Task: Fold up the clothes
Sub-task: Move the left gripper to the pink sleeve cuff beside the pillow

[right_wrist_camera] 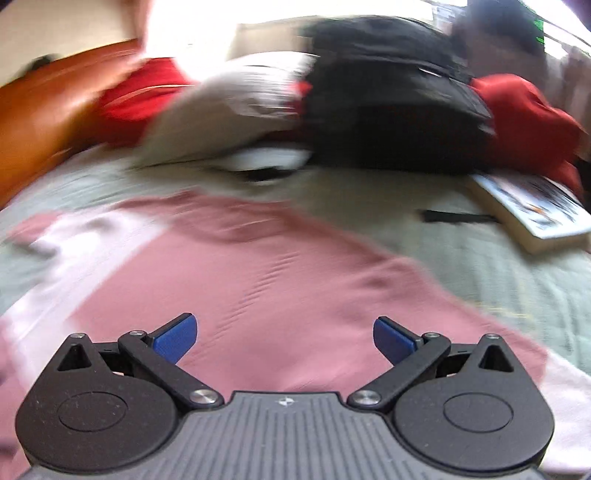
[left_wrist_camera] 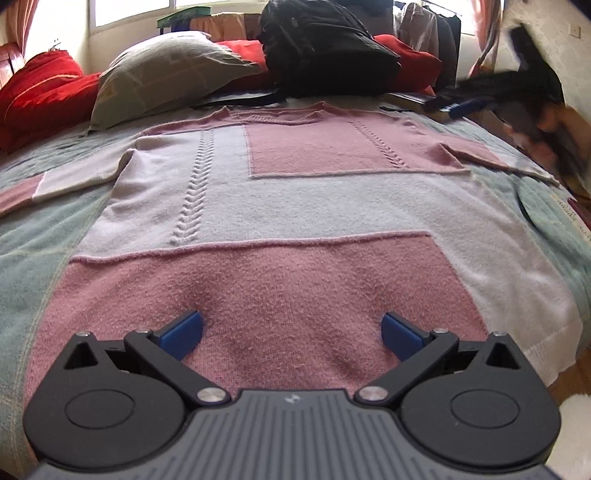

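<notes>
While both claws gape wide and empty, a pink-and-white sweater [left_wrist_camera: 280, 192] lies spread flat on the bed [left_wrist_camera: 33, 236].
Left wrist view: the left claw [left_wrist_camera: 291, 334] hovers low over the sweater's pink hem, a black backpack [left_wrist_camera: 325, 51] beyond its collar. Right wrist view, blurred: the right claw [right_wrist_camera: 285, 334] sits above the sweater's pink shoulder area, a book [right_wrist_camera: 532, 214] off to the sweater's right.

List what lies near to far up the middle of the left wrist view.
Left gripper, open → sweater spread flat on the bed → black backpack → window.
</notes>
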### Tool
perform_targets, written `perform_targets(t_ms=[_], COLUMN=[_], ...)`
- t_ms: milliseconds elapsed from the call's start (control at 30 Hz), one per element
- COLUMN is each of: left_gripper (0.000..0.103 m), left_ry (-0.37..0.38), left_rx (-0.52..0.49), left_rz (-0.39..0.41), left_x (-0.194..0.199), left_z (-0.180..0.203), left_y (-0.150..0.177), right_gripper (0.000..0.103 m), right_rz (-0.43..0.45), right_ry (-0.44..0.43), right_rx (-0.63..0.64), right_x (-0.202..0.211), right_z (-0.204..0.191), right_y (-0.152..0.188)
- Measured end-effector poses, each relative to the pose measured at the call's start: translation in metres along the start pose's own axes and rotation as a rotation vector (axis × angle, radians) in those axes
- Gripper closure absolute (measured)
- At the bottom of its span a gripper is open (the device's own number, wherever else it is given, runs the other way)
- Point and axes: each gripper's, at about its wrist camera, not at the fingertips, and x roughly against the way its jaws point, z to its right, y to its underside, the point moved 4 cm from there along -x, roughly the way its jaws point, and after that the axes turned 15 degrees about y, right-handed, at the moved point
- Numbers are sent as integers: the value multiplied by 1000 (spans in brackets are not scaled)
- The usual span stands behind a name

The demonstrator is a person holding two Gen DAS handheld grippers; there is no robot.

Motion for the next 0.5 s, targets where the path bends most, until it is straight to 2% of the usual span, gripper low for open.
perform_targets(t_ms=[133, 200, 300, 400, 500], left_gripper=[1, 1, 1, 1, 1], left_ry=[-1, -7, -6, -9, -7], left_rx=[9, 1, 1, -4, -7], left_rz=[-7, -8, -10, -16, -21], left_x=[3, 4, 6, 8, 11], left_z=[2, 4, 6, 7, 5], left_y=[-2, -2, 1, 6, 8], right_gripper=[0, 0, 0, 0, 0], right_rz=[25, 13, -39, -99, -79], right_ry=[-146, -167, -154, -101, -77], right_rx=[98, 137, 174, 195, 219], right_x=[38, 44, 45, 43, 56], right_z=[-41, -55, -67, -67, -70], right_y=[29, 48, 75, 103, 109])
